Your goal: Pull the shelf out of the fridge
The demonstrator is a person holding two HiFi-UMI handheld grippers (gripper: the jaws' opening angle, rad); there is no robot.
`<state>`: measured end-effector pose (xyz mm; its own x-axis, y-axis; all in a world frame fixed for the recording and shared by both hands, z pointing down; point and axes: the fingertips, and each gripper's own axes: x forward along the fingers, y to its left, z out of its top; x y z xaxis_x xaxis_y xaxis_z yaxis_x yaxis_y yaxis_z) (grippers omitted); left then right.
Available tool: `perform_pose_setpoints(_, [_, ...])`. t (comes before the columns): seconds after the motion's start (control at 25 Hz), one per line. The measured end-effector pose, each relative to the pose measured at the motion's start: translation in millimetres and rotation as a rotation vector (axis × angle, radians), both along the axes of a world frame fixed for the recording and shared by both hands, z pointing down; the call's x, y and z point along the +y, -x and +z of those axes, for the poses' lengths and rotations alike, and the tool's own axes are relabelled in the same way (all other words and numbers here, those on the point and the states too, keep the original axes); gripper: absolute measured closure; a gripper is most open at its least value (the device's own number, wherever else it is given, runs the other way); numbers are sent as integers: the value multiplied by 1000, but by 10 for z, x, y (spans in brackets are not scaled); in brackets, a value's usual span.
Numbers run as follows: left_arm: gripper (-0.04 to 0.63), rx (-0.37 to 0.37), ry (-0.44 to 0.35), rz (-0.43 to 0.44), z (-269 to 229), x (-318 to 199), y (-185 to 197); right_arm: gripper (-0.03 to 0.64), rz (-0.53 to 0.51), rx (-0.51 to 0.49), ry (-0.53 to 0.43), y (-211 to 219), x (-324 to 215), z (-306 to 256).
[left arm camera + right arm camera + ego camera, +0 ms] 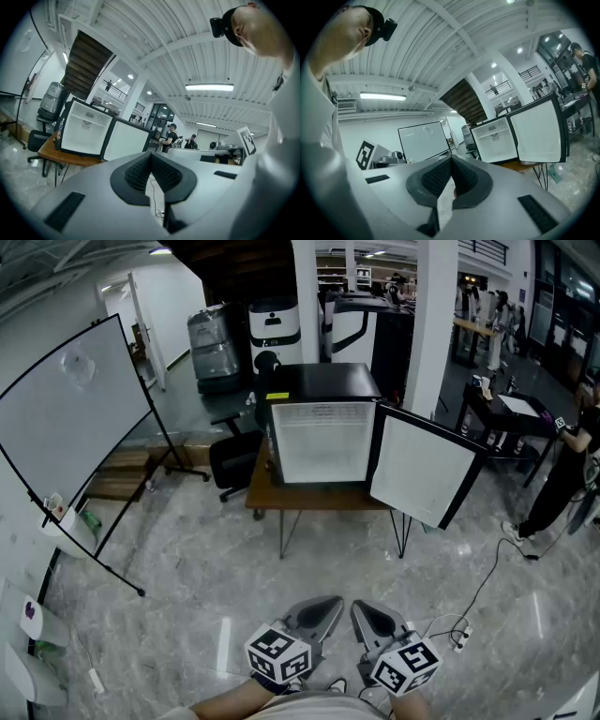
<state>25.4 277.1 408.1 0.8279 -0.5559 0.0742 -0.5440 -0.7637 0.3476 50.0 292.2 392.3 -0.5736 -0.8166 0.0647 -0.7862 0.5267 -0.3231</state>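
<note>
A small black fridge (323, 427) stands on a wooden table (267, 498) several steps ahead, its door (424, 468) swung open to the right. The white inside faces me; the shelf cannot be made out from here. The fridge also shows small in the left gripper view (86, 129) and in the right gripper view (497, 140). My left gripper (330, 604) and right gripper (361, 608) are held close to my body at the bottom of the head view, side by side and far from the fridge. Both are shut with nothing between the pads.
A whiteboard on a stand (75, 427) leans at the left. A black office chair (234, 460) sits beside the table's left end. A cable and power strip (457, 634) lie on the marble floor at the right. A person (567, 474) stands by a desk far right.
</note>
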Motion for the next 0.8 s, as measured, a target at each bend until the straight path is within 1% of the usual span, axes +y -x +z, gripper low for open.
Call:
perform_pose_setpoints(0.36, [591, 14, 12, -20, 10, 62, -170, 603, -18, 14, -11, -192, 66, 0])
perform_pose_setpoints(0.44, [591, 48, 38, -26, 34, 58, -184, 603, -22, 27, -29, -231, 76, 0])
perform_pose_setpoints(0.48, [591, 79, 65, -31, 49, 35, -171, 601, -19, 47, -48, -250, 62, -6])
perform_pose_setpoints(0.52, [591, 119, 103, -37, 68, 0, -145, 601, -12, 86, -74, -271, 35, -18])
perform_pose_setpoints(0.56, [591, 168, 151, -45, 95, -42, -111, 601, -1, 144, -111, -297, 0, -35])
perform_pose_setpoints(0.68, [591, 313, 304, -84, 219, -173, 11, 601, 33, 399, -258, -379, -149, -104])
perform_pose_setpoints(0.76, [591, 363, 360, -117, 278, -263, 91, 601, 40, 544, -342, -402, -280, -164])
perform_pose_setpoints(0.8, [591, 377, 371, -128, 284, -312, 118, 601, 42, 588, -369, -404, -349, -199])
